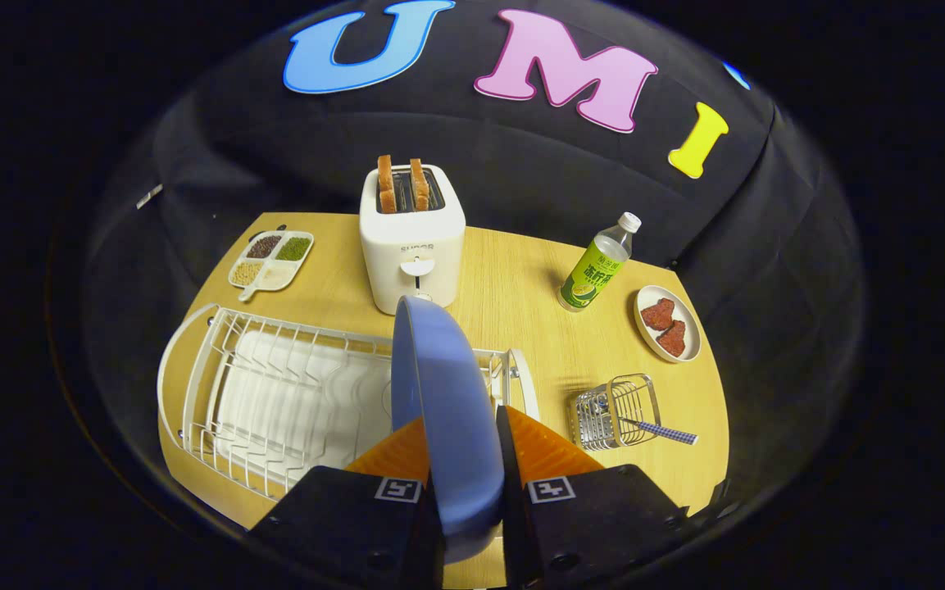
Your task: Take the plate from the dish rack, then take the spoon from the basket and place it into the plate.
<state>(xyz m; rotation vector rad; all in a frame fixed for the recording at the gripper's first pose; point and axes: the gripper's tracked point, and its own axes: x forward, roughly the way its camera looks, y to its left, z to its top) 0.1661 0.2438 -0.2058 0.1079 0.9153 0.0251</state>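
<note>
Gripper (pixel 459 426) clamped on blue plate (pixel 447 410), both fingers pressing its faces; plate edge-on, upright, above right end of white dish rack (pixel 275 393). Spoon (pixel 661 430) lies in wire basket (pixel 613 411), right of rack. Toaster (pixel 412 238) beyond plate, bottle (pixel 599 264) far right.
</note>
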